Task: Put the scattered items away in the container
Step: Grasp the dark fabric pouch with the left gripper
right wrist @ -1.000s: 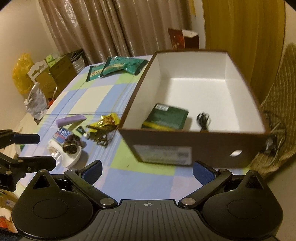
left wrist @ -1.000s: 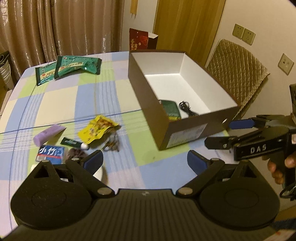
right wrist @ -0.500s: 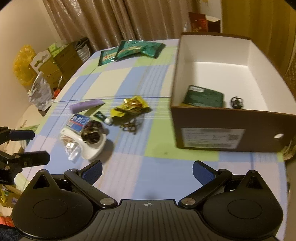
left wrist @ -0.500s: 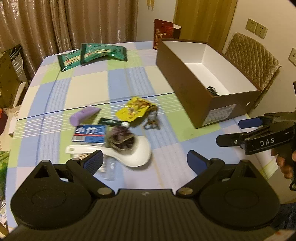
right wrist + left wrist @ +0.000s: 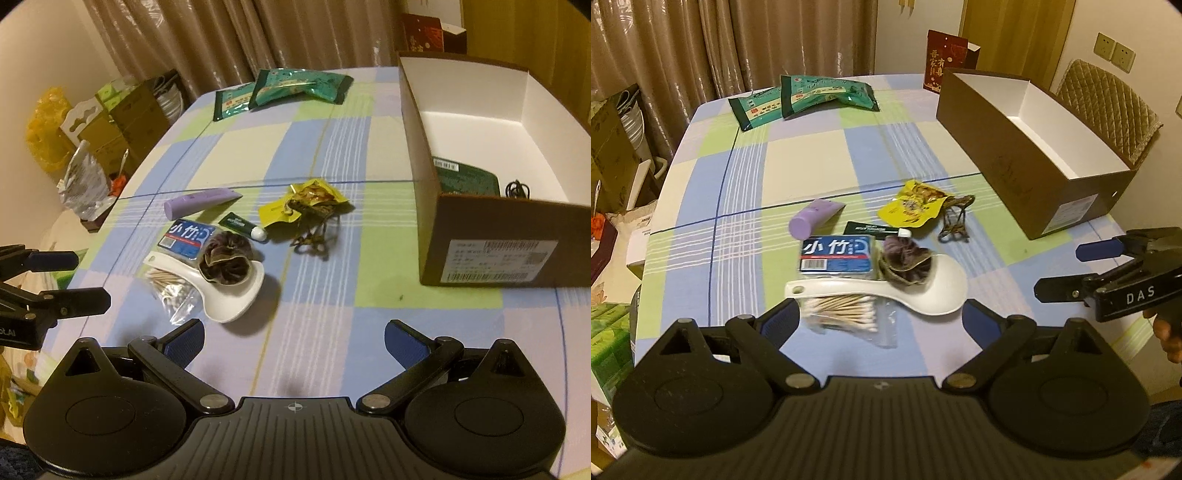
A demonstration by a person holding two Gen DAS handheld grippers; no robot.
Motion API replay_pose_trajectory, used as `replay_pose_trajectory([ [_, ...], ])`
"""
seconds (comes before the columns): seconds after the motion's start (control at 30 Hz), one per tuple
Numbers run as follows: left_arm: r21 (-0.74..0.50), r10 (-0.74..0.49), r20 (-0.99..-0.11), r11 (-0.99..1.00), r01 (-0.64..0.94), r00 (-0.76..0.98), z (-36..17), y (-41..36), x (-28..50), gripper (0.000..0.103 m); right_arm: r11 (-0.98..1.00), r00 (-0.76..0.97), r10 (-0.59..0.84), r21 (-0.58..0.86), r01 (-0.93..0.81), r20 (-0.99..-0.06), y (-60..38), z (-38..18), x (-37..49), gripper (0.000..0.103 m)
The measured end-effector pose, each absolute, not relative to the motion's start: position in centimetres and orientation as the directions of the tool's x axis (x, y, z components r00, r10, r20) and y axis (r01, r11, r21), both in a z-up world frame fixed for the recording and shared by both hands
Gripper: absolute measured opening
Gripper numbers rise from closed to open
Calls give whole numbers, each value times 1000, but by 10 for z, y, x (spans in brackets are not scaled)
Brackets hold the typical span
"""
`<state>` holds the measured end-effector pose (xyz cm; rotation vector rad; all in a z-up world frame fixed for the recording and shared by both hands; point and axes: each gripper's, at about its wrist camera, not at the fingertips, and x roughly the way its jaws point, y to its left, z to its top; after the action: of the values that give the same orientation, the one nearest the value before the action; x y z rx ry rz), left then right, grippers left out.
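Both cameras have pulled back from the brown cardboard box (image 5: 480,236), bringing the scattered pile to frame centre. Left claw (image 5: 877,319) and right claw (image 5: 293,338) gape apart, empty. White plastic spoon (image 5: 923,291) lies handle left, bowl right, on the checked-cloth surface (image 5: 812,155). Curtains behind. Inside the box: green packet (image 5: 467,181), black cable (image 5: 518,189).
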<state>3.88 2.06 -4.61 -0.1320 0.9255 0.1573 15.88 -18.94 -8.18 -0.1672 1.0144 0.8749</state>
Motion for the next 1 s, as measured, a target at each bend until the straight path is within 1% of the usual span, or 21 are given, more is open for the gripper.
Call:
replay_pose_trajectory([
  [0.3, -53, 40, -809, 989, -140, 587, -56, 36, 44, 90, 700, 261, 546, 262, -664, -796, -181, -90, 153, 101],
  [0.5, -54, 14, -811, 994, -98, 584, -63, 41, 49, 85, 722, 280, 525, 247, -646, -804, -179, -95, 154, 101],
  [0.53, -54, 5, -811, 995, -84, 585, -64, 41, 50, 83, 728, 284, 518, 242, -641, -807, -180, -96, 155, 101],
  [0.77, -20, -69, -808, 996, 89, 585, -76, 32, 79, 80, 781, 306, 467, 225, -583, -830, -197, -104, 167, 101],
  [1.0, 14, -137, -826, 965, 263, 546, -92, 26, 116, 79, 825, 320, 423, 214, -523, -848, -218, -112, 177, 101],
])
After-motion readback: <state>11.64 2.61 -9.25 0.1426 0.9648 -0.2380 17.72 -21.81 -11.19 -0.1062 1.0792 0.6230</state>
